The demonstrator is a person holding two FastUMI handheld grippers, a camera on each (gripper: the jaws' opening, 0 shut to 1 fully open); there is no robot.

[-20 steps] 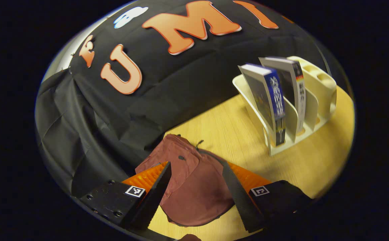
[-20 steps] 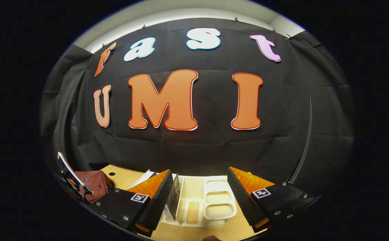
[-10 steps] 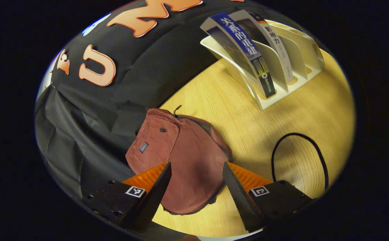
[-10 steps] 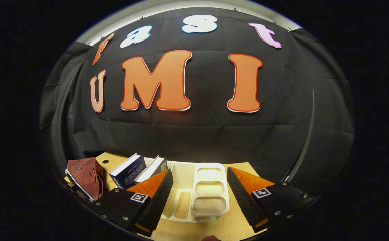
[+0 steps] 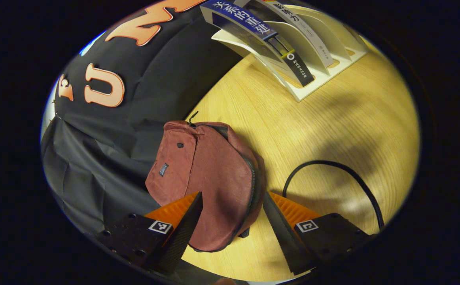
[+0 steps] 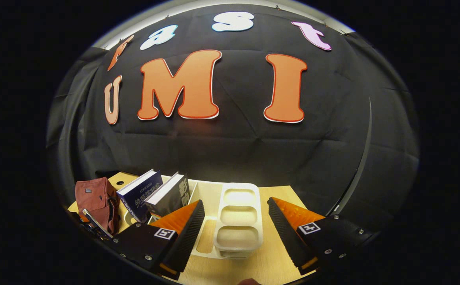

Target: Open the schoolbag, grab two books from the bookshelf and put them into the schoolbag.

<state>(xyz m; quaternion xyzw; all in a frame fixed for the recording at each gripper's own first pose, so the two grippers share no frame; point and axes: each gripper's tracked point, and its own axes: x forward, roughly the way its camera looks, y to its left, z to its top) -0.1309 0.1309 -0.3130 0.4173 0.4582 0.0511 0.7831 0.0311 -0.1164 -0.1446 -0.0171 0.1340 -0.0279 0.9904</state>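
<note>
The blue book (image 6: 141,194) reads "ATTACHED" in the bookshelf (image 6: 235,213). The left gripper (image 5: 230,221) gapes wide over the zipped maroon schoolbag (image 5: 210,178), at 12 o'clock; the right gripper (image 6: 235,225) gapes wide, empty.

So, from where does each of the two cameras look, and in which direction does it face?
Left gripper view: rides on the left hand-held gripper, looks down at the schoolbag on the table; its two open fingers show.
Right gripper view: rides on the right hand-held gripper, faces the booth wall over the bookshelf; its open fingers show.
Shared: schoolbag, bookshelf, two books.
</note>
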